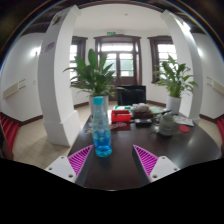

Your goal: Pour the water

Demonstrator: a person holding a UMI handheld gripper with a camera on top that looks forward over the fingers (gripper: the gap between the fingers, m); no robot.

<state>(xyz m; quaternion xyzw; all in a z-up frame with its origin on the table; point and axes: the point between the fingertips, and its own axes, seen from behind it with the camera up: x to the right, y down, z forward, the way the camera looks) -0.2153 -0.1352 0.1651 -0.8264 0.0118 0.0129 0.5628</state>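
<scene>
The bottle (101, 128) stands upright on the dark bench (120, 160), just ahead of the spread jaws, nearer the left pad (80, 158). It looks like thin plastic, light and easily squeezed; I would grip it at mid-body.

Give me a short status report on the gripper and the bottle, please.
Gripper open, holding nothing. Blue bottle upright on dark table, just ahead between the fingers, not touched. Path to it clear; red object and cup farther back.
</scene>
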